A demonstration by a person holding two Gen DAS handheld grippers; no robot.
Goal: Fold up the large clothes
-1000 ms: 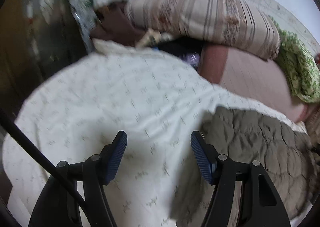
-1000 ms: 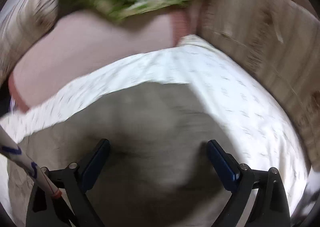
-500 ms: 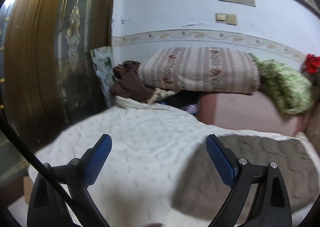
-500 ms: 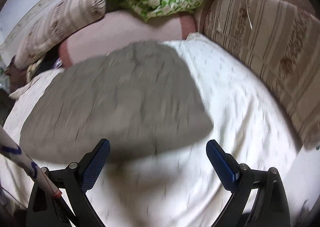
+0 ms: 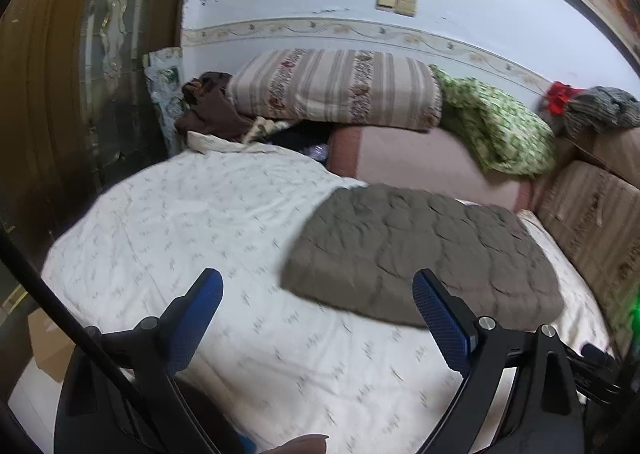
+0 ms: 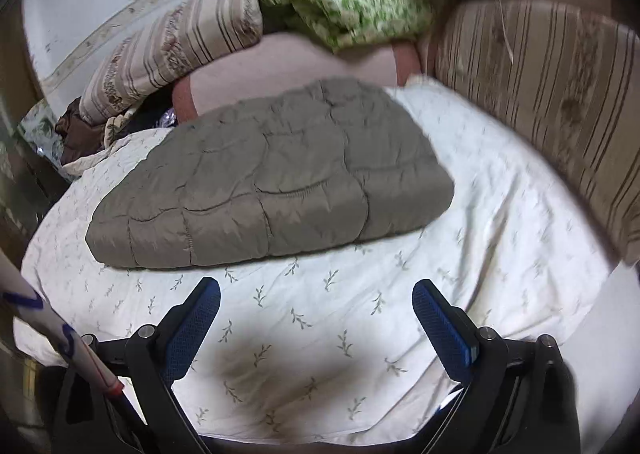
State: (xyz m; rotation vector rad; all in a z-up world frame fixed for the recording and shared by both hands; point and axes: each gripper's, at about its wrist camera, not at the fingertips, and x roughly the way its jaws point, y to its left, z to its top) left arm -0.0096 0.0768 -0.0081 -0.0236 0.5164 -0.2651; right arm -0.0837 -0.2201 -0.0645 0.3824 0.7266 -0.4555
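Note:
A grey-brown quilted garment (image 5: 420,254) (image 6: 272,182) lies folded flat into a thick rectangle on the white leaf-print bedsheet (image 5: 200,222) (image 6: 320,306). My left gripper (image 5: 316,306) hangs open over the sheet, near the garment's front left corner, with nothing between its blue pads. My right gripper (image 6: 316,314) is also open and empty, held above bare sheet just in front of the garment's near edge. Neither gripper touches the garment.
At the bed's far end lie a striped folded quilt (image 5: 340,90), a green patterned blanket (image 5: 496,126), a pink pillow (image 5: 432,162) and a brown cloth (image 5: 208,110). A striped cushion (image 6: 552,94) lines the right side. A dark wooden door (image 5: 80,94) stands left.
Both grippers have pulled back from the garment toward the bed's near edge. The left gripper's jaws have spread wider. The garment now lies whole in view, farther off.

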